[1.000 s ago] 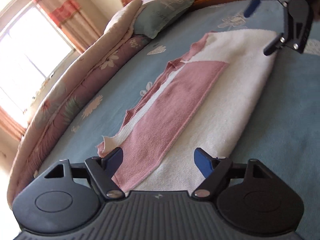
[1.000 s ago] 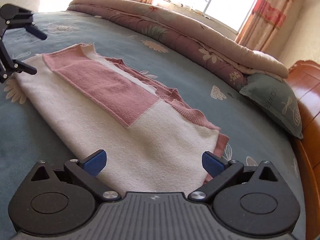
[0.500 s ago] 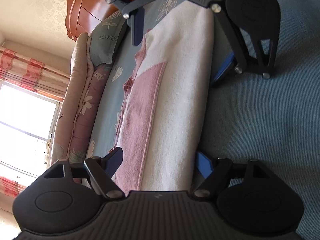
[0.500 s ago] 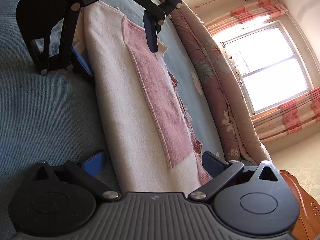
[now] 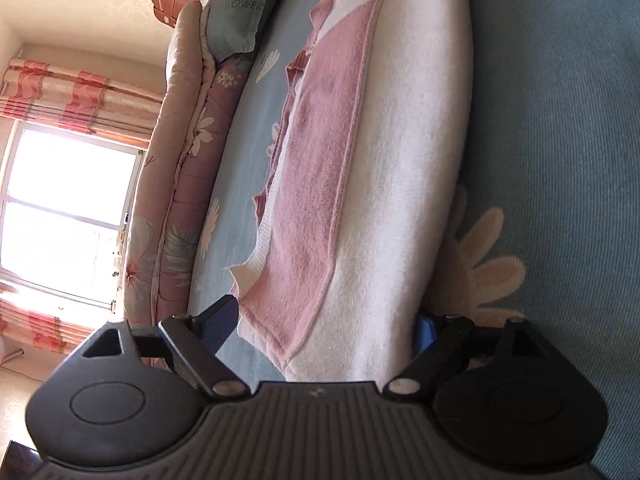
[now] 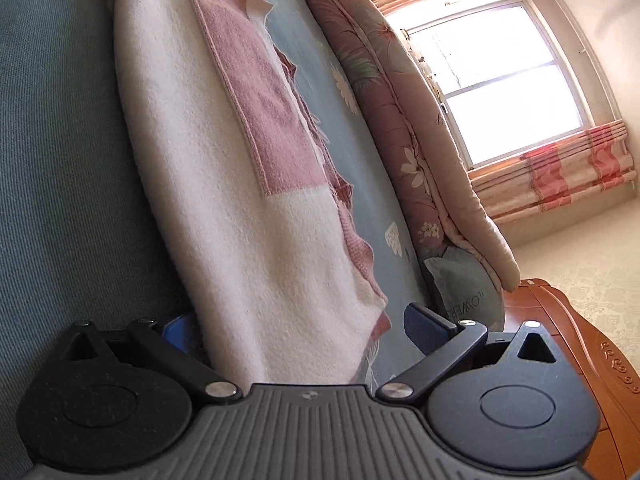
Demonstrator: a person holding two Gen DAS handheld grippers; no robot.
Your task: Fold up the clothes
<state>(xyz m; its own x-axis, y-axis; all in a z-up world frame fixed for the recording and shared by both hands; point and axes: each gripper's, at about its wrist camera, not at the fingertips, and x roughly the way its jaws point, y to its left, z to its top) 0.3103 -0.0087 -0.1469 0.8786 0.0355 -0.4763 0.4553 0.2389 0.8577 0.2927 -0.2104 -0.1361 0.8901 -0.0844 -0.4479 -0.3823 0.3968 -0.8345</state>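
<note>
Sweater (image 5: pixel 400 168), white w/ a pink panel, lies folded into a long strip on the blue bed (image 5: pixel 560 120). Left gripper (image 5: pixel 324 328) is at one end, jaws wide and they've just been opening more; the end of the strip sits between them, one pad tucked against the folded edge, other pad clear of it over the sheet. Right gripper (image 6: pixel 308 330) is at the other end, jaws also wide w/ that end between them, not pinching afaict. Quilt (image 6: pixel 400 120) and pillow (image 5: pixel 240 8) along the far side.
</note>
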